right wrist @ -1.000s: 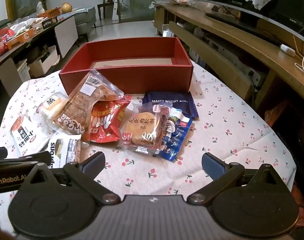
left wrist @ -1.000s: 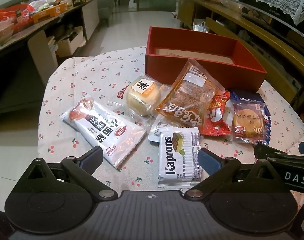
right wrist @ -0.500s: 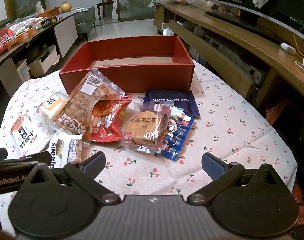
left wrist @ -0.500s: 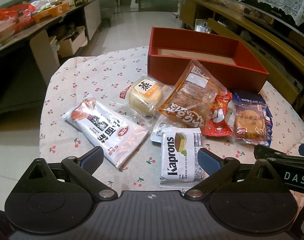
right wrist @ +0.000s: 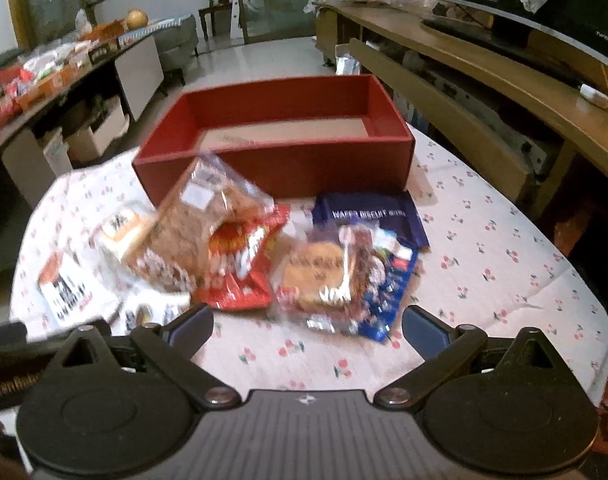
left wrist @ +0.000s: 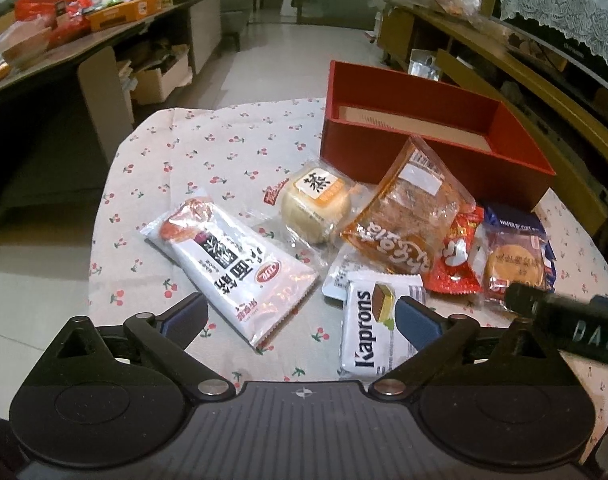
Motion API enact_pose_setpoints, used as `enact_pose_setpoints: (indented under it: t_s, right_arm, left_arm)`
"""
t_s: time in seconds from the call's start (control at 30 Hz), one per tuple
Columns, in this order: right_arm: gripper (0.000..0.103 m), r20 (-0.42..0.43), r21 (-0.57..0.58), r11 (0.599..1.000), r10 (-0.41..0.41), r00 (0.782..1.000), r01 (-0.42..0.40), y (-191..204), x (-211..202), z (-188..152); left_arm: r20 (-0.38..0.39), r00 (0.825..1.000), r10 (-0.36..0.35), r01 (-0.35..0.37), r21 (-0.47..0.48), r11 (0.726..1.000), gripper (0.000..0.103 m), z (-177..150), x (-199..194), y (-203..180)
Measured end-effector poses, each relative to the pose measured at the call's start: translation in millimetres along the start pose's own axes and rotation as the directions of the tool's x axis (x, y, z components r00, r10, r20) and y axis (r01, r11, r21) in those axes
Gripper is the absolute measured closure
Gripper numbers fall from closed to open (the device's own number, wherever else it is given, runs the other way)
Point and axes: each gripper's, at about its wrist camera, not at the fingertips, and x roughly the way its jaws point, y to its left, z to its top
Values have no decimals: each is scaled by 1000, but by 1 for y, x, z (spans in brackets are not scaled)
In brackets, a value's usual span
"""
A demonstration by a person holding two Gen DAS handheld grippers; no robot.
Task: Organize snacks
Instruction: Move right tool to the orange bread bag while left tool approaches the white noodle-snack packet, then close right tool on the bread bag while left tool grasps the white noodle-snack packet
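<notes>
Left gripper [left wrist: 300, 314] and right gripper [right wrist: 307, 326] both spread wide, holding nothing. Kaprons wafer pack [left wrist: 378, 326] at 12 o'clock of left, near; light, crinkly, probably slippery, best pinched at sealed edge. Red box [right wrist: 276, 172] beyond at 12 o'clock, seemingly empty.
</notes>
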Motion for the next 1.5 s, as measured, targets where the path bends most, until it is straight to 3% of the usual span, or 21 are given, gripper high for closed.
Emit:
enact_pose_setpoints:
  t_s: [0.17, 0.4, 0.6, 0.83, 1.0, 1.07, 1.1, 1.33, 1.4, 1.5]
  right_arm:
    - [1, -19, 58, 996, 65, 998, -64, 7, 10, 18]
    - [1, -76, 112, 987, 126, 989, -117, 28, 42, 38]
    - [1, -123, 166, 978, 148, 981, -127, 40, 75, 54]
    - [1, -157, 125, 982, 159, 975, -140, 57, 104, 62]
    - [25, -157, 124, 980, 173, 972, -154, 44, 109, 61]
    - [47, -138, 99, 983, 170, 976, -157, 41, 102, 63]
    - [51, -133, 97, 981, 178, 975, -166, 39, 100, 64]
    - [66, -137, 112, 967, 242, 960, -228, 22, 91, 61]
    - [73, -133, 116, 965, 250, 959, -236, 16, 88, 61]
    - [76, -138, 121, 963, 256, 957, -240, 12, 87, 59]
  left_arm:
    - [41, 999, -5, 5, -6, 1000, 1, 5, 2, 3]
    - [26, 1000, 13, -12, -10, 1000, 0, 4, 7, 10]
    - [13, 1000, 17, -16, -68, 998, 0, 5, 11, 28]
    - [-28, 999, 30, -33, -95, 995, 0, 4, 21, 37]
    - [-28, 999, 15, -19, -147, 989, 0, 11, 23, 48]
    - [-23, 1000, -16, 11, -218, 976, 0, 14, 23, 58]
    - [-21, 999, -31, 24, -255, 967, 0, 15, 25, 62]
    - [-74, 996, -56, 25, -367, 930, 0, 30, 53, 61]
    - [-92, 994, -60, 21, -371, 928, 0, 34, 59, 56]
    - [-141, 990, -17, -35, -355, 934, 0, 36, 70, 49]
